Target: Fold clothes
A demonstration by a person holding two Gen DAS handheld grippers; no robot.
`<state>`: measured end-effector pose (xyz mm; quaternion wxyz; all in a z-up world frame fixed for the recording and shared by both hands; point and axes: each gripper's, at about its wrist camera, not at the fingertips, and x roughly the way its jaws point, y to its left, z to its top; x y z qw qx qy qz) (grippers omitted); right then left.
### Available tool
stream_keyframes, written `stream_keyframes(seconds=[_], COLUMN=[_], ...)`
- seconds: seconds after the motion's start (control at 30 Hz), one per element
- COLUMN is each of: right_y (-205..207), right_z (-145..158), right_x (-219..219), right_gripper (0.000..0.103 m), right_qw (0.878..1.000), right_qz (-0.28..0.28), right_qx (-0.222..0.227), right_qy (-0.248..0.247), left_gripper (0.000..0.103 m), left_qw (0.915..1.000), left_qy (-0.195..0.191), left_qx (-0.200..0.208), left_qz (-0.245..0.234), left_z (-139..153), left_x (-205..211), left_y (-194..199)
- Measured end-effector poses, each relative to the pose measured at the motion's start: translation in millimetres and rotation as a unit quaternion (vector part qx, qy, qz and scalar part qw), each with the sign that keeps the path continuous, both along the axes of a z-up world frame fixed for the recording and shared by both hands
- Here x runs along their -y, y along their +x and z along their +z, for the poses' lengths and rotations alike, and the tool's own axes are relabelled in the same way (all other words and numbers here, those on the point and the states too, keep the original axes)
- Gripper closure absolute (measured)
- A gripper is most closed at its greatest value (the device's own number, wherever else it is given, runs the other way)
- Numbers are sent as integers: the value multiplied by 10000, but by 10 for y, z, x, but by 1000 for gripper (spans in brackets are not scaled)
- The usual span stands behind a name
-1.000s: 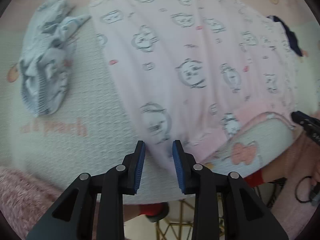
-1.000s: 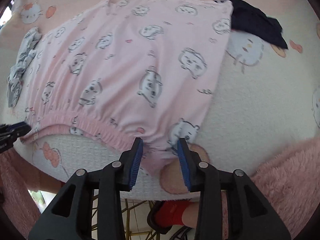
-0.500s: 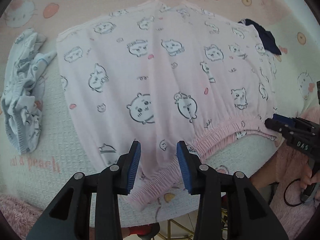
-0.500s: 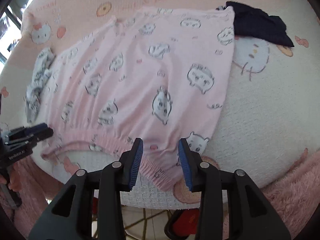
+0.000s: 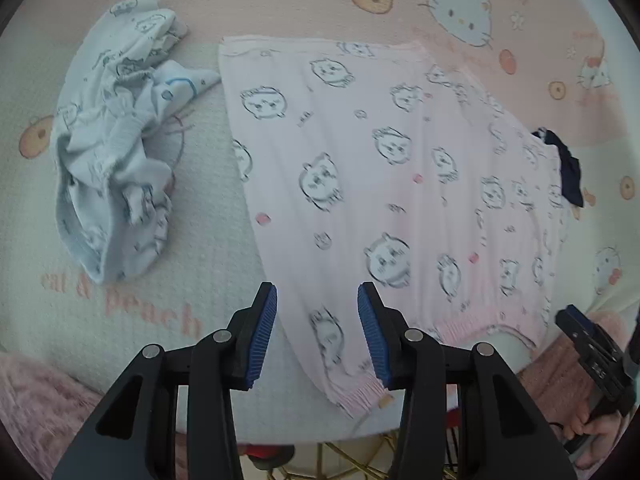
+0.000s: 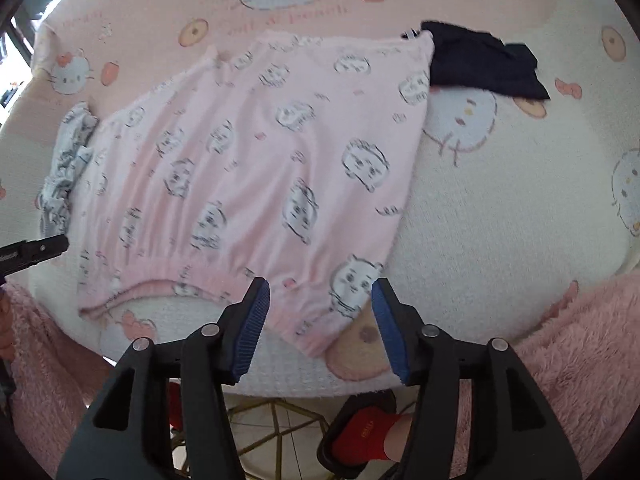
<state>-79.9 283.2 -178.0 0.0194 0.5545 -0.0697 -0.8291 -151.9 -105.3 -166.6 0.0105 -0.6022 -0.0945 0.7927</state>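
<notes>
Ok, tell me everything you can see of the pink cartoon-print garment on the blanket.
The pink cartoon-print garment looks like soft knit shorts, printed with grey-outlined animal faces and small pink marks. It lies spread flat on the cartoon-cat blanket, its gathered elastic waistband nearest the camera. A crumpled pale blue garment lies at one side, a dark navy cloth at its far corner. Neither gripper holds it.

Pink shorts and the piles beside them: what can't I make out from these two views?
- Pink shorts: underside hidden against the blanket; print blurred in the left wrist view.
- Dark garment: the shorts hide most of it in the left wrist view.
- Blue-grey garment: crumpled, shape unreadable.
- Table underneath: covered by the blanket.
</notes>
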Motion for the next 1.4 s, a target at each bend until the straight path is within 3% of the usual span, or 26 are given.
stream_keyframes(seconds=[0.1,0.27,0.4,0.47,0.63,0.83,0.97,1.07,1.13,1.23,1.3,1.4], right_y=[-158,-621,-1232,-1398,-1675,-1673,-1654,-1636,-1631,-1635,-1681,-1849], right_z=[64,-87,-356,-451,-617,-766,-786,-786,-761,-629,-525,-484], right_x=[392,805,775,832,1001,1013,981,958,948,901,889,1021], right_gripper=[49,49,49,49,49,49,49,49,49,49,49,49], right_qw=[9989,9931,9892,9875,9860,9839,9844,9849,9849,9859,9861,9842], right_qz=[456,1170,1456,1570,1669,1768,1706,1647,1651,1672,1647,1759], right_qx=[-116,9,-63,-38,10,-1,-15,12,68,53,-40,-65], right_qy=[-79,6,144,102,44,242,431,528,512,49,-226,-193], left_gripper=[58,60,63,88,99,100,100,96,95,94,94,92], left_qw=[9994,9979,9933,9925,9939,9926,9947,9943,9905,9848,9844,9861], left_qy=[-326,301,709,935,897,686,281,413,712,1050,1156,1244], left_qx=[105,89,70,28,-14,62,191,259,243,74,141,256], left_qz=[111,575,913,782,635,996,967,950,1150,1382,1315,1070], left_z=[-160,-336,-424,-442,-453,-430,-467,-483,-439,-381,-430,-568], left_x=[204,602,781,738,716,810,805,873,990,1181,1220,1149], left_y=[-227,-443,-503,-542,-619,-591,-597,-588,-592,-710,-889,-1202])
